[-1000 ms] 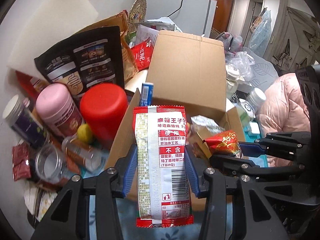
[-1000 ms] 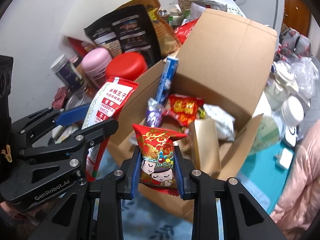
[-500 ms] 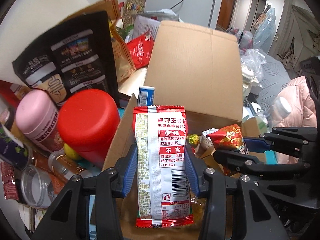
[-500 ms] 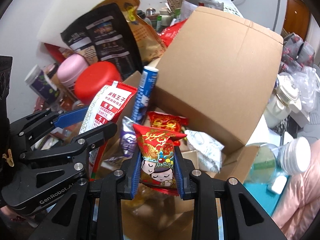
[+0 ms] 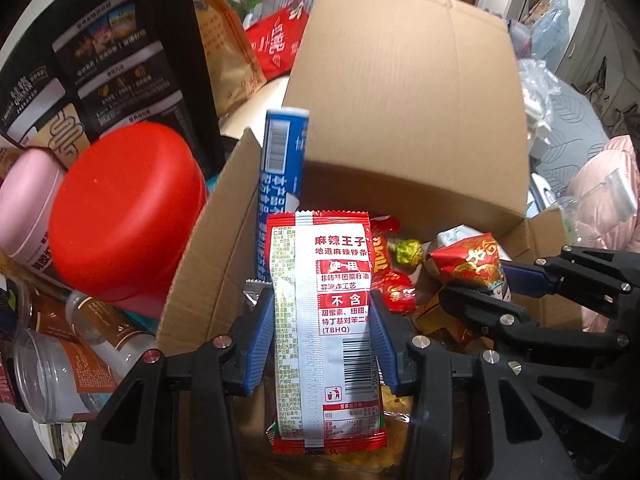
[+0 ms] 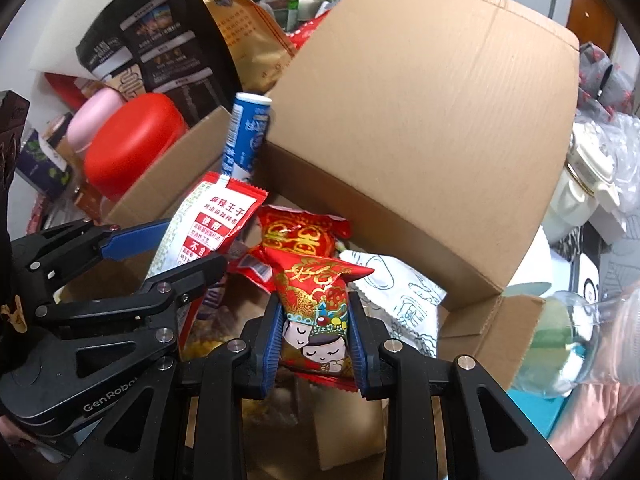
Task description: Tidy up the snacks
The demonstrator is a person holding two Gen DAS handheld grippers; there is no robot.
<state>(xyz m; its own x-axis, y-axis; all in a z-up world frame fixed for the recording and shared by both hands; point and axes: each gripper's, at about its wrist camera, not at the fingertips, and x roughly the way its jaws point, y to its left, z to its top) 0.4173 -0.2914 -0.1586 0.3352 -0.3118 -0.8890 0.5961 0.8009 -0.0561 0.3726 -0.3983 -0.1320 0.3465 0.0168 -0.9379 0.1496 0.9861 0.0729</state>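
A long red-and-white sachet [image 5: 324,332] with a barcode stands upright between the blue pads of the left gripper [image 5: 322,336], which is clamped on its two long edges. It hangs over the near left part of an open cardboard box [image 5: 208,248]. Just to its right, a small red packet [image 6: 316,312] with two cartoon faces is pinched in the right gripper [image 6: 314,340], its jaws pressed tight on the packet's sides, over the middle of the box.

In the box, a blue tube [image 5: 280,184] leans upright in the far left corner, and a red foil bag [image 6: 300,236], a white bag [image 6: 396,296] and a gold-wrapped sweet [image 5: 408,250] lie loose behind the grippers. The box's far flap [image 5: 404,92] stands up.

Outside the left wall stand a red lid [image 5: 124,216], a pink canister [image 5: 28,208] and a black pouch [image 5: 100,56]. A pink garment [image 5: 604,196] lies beyond the right edge.
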